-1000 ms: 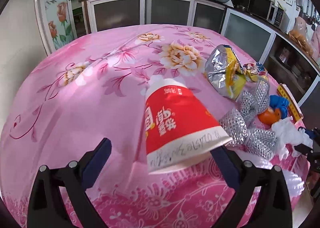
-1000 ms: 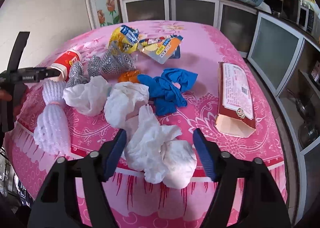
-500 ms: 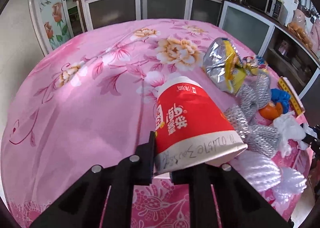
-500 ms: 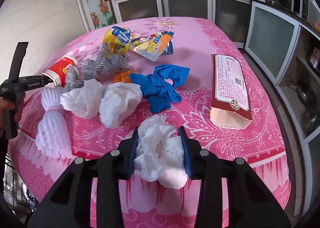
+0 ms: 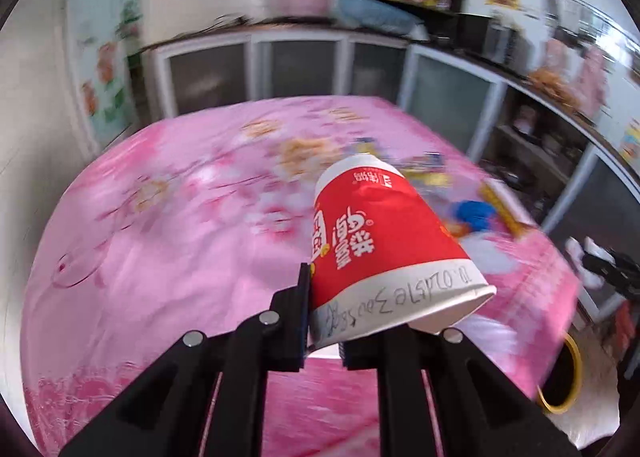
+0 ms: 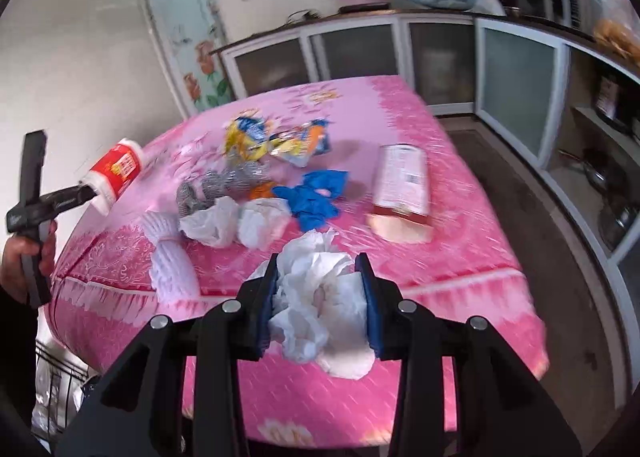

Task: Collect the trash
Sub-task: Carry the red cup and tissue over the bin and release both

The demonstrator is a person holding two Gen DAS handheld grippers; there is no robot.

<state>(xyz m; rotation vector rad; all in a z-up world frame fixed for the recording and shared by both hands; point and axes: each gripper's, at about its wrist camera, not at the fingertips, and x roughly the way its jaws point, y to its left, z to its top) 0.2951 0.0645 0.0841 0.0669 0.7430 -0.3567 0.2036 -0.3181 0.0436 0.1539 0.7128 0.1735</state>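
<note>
The left tool (image 5: 324,333) is clamping the rim of a red and white paper cup (image 5: 384,241), which is tilting away toward one o'clock above the pink floral tabletop (image 5: 168,225). The right tool (image 6: 320,301) is squeezing a crumpled white tissue wad (image 6: 320,297) between its blue pads, lifted off the tabletop; other crumpled tissues (image 6: 236,221) are lying at eleven o'clock beyond it.

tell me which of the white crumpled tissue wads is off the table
The tissue wad clamped between the right gripper jaws, nearest the camera. The other two wads lie on the pink tablecloth beside the blue glove.
</note>
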